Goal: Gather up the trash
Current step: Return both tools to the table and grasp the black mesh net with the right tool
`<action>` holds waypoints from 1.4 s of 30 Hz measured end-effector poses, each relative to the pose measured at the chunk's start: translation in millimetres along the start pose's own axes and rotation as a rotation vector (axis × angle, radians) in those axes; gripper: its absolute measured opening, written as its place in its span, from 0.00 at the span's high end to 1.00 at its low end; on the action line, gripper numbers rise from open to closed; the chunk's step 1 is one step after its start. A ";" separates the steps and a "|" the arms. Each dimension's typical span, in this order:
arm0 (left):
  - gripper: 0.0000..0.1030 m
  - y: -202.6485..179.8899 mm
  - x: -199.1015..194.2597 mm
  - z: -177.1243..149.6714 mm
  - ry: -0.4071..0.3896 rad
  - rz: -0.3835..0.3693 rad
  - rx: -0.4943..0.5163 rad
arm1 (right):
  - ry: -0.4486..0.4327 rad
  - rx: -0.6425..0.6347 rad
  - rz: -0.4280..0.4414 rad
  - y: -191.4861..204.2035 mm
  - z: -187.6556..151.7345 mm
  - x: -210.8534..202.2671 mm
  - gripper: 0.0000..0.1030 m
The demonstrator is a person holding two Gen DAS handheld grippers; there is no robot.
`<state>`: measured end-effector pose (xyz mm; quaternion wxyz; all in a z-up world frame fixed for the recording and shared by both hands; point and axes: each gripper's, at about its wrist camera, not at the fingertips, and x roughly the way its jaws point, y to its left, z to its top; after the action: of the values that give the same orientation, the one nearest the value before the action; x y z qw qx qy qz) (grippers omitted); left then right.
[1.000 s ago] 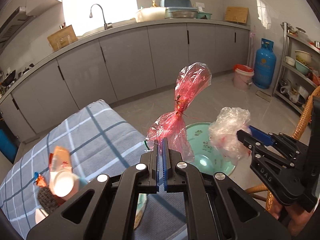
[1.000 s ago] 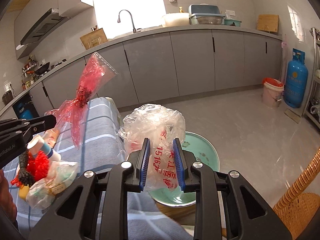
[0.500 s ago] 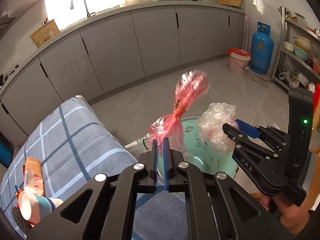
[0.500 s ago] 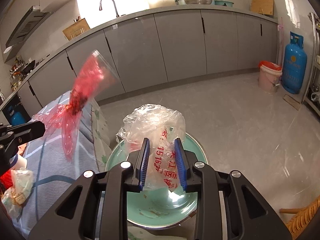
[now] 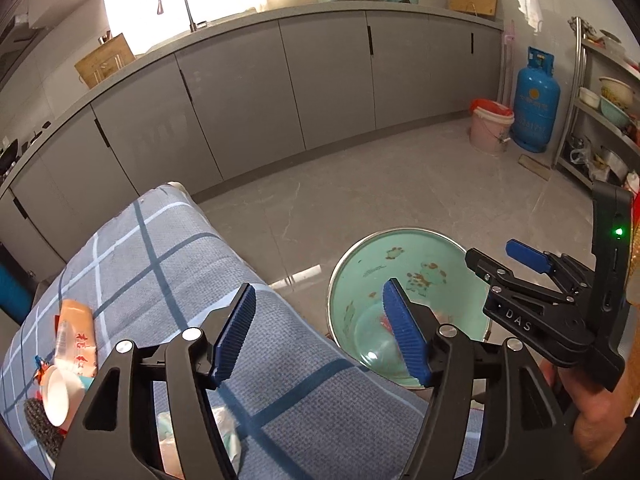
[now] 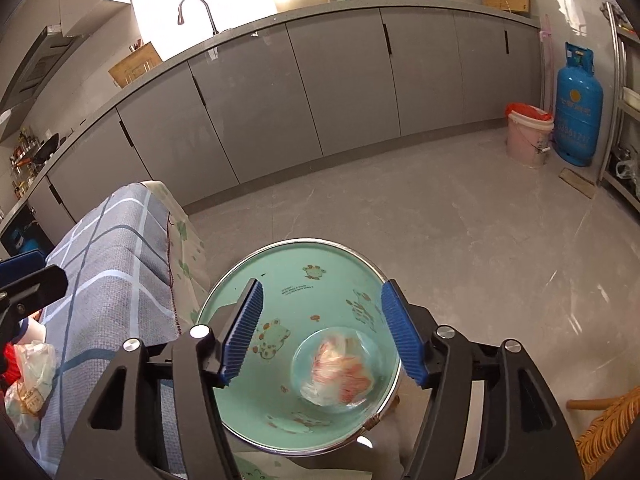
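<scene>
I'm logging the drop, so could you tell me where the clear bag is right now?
In the right wrist view, the clear bag lies at the bottom of the green basin, below the open right gripper.

Right gripper [image 6: 320, 330] at 6 o'clock, jaws spread wide, blue ribbed pads [image 6: 243, 330] empty. Directly beneath and between them: mint-green basin [image 6: 320, 256] with cartoon frog prints and a metal rim. In its bottom, toward 5 o'clock, a crumpled clear plastic bag [image 6: 340, 370] with red and pink markings, blurred. At 9 o'clock, bench covered in a blue-grey plaid cloth [image 6: 120, 280], just beside the basin. Tip of the left gripper [image 6: 28, 280] enters at the 9 o'clock edge, over the cloth; its jaw state can't be read. Below it, at 8 o'clock, a pale crinkled bag [image 6: 30, 376] on the cloth. At 2 o'clock, far across the floor: pink bucket [image 6: 528, 136] beside blue gas cylinder [image 6: 578, 108]. Wicker chair [image 6: 608, 432] at 4 o'clock.
</scene>
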<state>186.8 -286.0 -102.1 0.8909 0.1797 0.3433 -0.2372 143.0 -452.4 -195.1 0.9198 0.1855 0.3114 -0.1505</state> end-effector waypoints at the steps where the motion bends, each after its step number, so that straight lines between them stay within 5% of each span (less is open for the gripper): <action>1: 0.30 1.6 -5.6 -0.1 -0.009 0.004 -0.001 | -0.002 0.004 0.002 1.9 0.5 -4.7 0.39; 6: 0.20 18.8 -46.0 -12.5 -0.055 0.036 -0.020 | -0.023 -0.018 0.010 20.2 4.0 -36.5 0.36; 21: 0.16 112.1 -170.6 -107.9 -0.133 0.247 -0.081 | -0.056 -0.161 0.193 147.7 -31.4 -126.7 0.31; 29: 0.16 194.1 -184.0 -176.0 -0.034 0.398 -0.250 | -0.009 -0.277 0.263 214.4 -71.9 -141.9 0.31; 42: 0.16 236.8 -183.5 -215.7 -0.004 0.411 -0.399 | -0.019 -0.453 0.335 306.3 -93.7 -146.7 0.31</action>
<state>82.9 68.0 -88.0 0.9387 0.0662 0.3376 0.0201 103.2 -116.6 -96.1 0.9528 0.0228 0.2933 0.0750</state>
